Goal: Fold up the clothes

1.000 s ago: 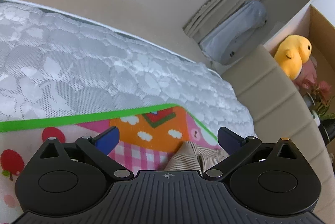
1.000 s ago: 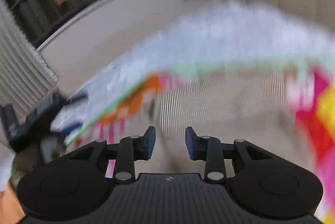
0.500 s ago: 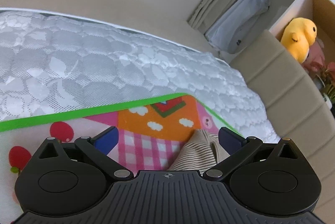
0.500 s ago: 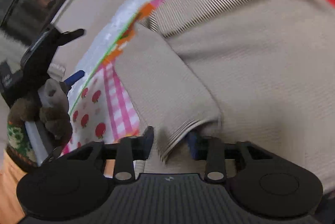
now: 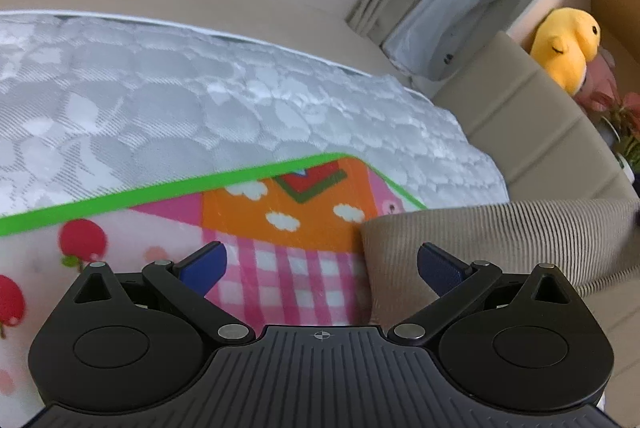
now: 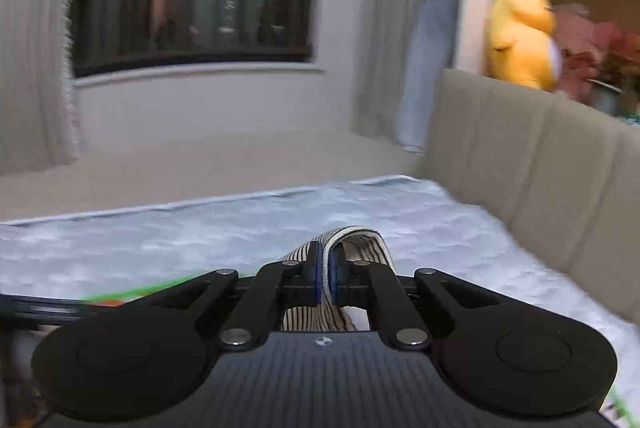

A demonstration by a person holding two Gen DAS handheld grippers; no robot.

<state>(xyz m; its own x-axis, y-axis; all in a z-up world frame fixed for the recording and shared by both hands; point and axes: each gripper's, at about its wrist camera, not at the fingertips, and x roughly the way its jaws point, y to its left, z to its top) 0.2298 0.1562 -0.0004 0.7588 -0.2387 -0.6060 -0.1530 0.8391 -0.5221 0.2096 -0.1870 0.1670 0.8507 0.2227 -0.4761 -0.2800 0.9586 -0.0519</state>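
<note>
Right gripper clamped on a fold of the striped beige garment, lifted above the mattress, likely for folding over. Left gripper spread wide, empty, near the play mat corner, seemingly ready for the garment's near edge.

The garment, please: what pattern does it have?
Fine beige and white stripes on the garment, clearest in the left wrist view.

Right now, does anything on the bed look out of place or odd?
Nothing looks damaged or spilled. The striped garment is mid-fold: the right gripper is shut on a bunched strip of it, lifted above the mattress, while the left gripper hangs open over the colourful mat.
</note>
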